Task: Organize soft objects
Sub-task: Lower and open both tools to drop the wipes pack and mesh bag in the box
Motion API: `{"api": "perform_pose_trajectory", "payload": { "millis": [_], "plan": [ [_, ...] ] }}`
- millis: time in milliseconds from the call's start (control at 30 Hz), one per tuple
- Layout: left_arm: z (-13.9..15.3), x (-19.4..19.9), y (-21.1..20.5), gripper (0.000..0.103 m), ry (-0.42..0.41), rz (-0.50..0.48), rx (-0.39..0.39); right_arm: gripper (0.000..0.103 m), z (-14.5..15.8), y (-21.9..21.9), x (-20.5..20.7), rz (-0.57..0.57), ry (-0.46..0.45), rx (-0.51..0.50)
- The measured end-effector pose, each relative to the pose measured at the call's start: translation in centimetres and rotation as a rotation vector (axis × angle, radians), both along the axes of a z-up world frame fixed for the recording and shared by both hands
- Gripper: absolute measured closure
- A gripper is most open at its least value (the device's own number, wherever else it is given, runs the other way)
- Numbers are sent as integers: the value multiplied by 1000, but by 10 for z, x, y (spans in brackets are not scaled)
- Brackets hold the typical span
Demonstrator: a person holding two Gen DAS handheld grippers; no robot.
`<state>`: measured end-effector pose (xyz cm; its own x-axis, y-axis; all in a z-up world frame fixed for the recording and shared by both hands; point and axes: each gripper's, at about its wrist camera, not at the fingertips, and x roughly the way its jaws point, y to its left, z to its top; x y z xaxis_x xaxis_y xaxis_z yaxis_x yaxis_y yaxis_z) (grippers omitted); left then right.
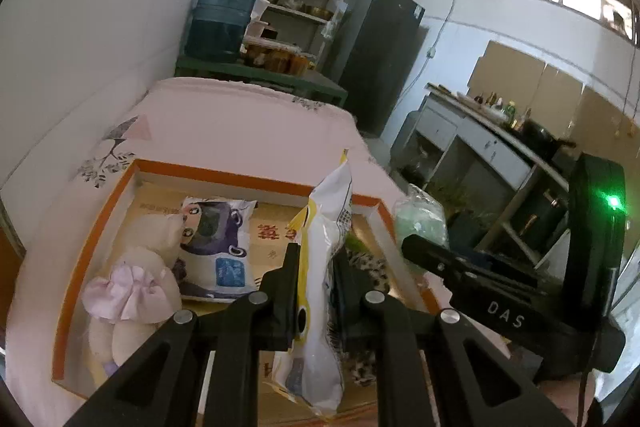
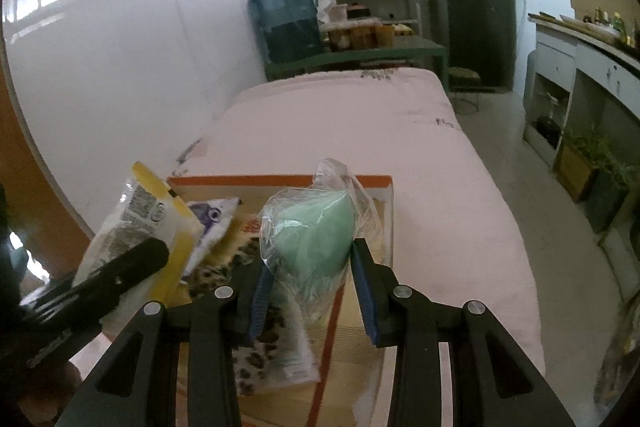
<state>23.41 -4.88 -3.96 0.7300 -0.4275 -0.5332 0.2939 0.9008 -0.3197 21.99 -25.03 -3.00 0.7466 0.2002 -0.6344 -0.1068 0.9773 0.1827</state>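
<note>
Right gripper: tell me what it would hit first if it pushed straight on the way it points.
Judging roughly, the right gripper, shut on the bagged green item, would carry it into the orange-rimmed box on the pink bed, probably near its far right rim.

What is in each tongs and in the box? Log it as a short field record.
left tongs: shut on yellow-and-white packet, held upright over the box
right tongs: shut on green item in clear bag
box: orange-rimmed, open, on pink bedding
in box: plush toy, blue-and-white pack, spotted pack
</note>
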Motion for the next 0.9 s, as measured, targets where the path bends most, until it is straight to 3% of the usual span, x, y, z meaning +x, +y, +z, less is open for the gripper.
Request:
{"api": "perform_pose_trajectory", "payload": {
  "millis": [233, 767, 900],
  "plan": [
    [-12, 1, -5, 88, 27, 7, 33, 64, -19, -3, 12, 30, 43, 9],
    [-31, 18, 8, 87, 132, 20, -19, 61, -41, 9, 18, 67, 100, -14],
    [-30, 15, 7, 80, 125, 25, -7, 59, -41, 8, 18, 69, 102, -9]
  ]
}}
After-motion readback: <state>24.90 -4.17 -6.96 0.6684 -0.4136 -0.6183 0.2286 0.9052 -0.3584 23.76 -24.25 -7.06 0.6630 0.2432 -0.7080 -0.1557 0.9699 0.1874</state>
